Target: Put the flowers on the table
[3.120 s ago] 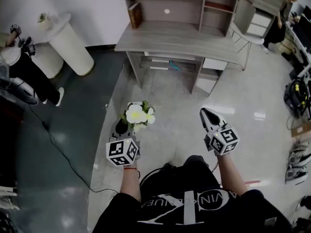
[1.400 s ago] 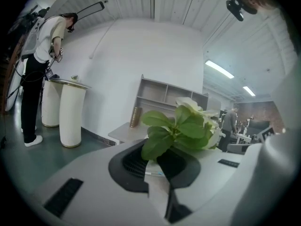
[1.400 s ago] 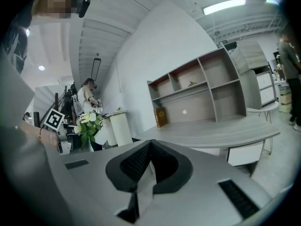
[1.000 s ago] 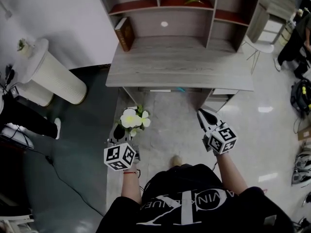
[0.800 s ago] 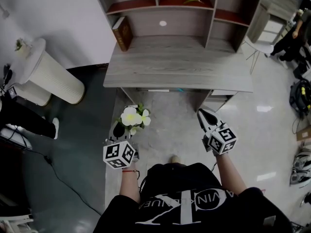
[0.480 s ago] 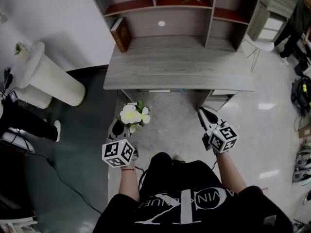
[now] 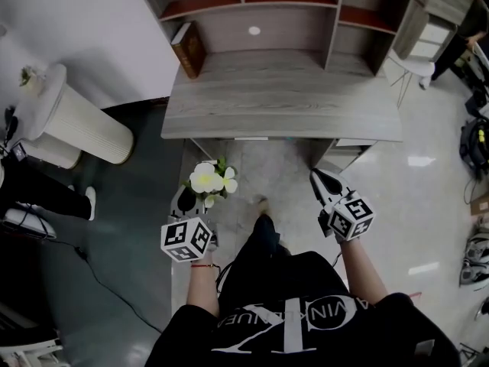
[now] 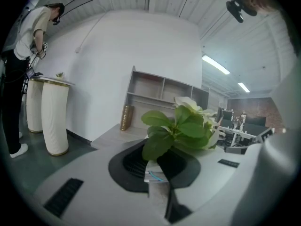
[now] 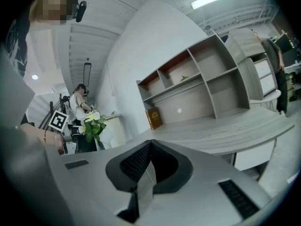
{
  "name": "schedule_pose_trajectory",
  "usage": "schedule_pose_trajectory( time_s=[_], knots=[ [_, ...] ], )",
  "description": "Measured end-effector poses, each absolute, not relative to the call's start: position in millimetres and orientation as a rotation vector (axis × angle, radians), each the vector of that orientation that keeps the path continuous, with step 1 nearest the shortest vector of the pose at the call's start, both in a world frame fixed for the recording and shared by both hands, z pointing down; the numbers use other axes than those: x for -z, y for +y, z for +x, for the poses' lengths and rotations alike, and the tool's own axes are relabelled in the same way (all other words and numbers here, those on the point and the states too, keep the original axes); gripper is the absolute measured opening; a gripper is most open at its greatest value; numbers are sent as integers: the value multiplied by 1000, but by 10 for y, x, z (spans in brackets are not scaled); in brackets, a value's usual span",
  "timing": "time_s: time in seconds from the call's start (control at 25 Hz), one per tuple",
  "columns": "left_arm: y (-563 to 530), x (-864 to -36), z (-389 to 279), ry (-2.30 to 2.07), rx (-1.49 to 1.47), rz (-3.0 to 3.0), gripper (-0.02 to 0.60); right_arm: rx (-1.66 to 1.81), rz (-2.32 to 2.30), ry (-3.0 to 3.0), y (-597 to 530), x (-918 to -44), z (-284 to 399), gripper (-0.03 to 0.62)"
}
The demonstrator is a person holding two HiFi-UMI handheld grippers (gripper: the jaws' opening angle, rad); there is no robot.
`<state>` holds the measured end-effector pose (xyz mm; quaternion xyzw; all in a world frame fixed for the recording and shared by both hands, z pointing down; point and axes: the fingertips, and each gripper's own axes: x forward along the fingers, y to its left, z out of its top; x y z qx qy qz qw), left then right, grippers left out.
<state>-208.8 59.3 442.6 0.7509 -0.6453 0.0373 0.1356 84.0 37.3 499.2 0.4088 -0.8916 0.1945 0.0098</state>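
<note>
Both forearms reach forward from the body, wrists straight: left gripper (image 7: 189, 202) points ahead with jaws clamped on the stem of the flowers (image 7: 208, 179); right gripper (image 7: 322, 185) is level with it, well apart, jaws pressed together on nothing.

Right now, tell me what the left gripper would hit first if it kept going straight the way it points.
Likely the table, near its front left edge: the left gripper, shut on the flowers, points at it across the floor. Height is hard to judge.
</note>
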Motion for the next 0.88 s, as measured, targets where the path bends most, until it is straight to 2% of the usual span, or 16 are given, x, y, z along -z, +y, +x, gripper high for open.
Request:
schedule_pose_trajectory(
  time_s=[0.88],
  knots=[
    [-925,-4531,-2013,-1743,-85,2221,46,-571,1445,-2692,-863,-4905,966,11]
  ],
)
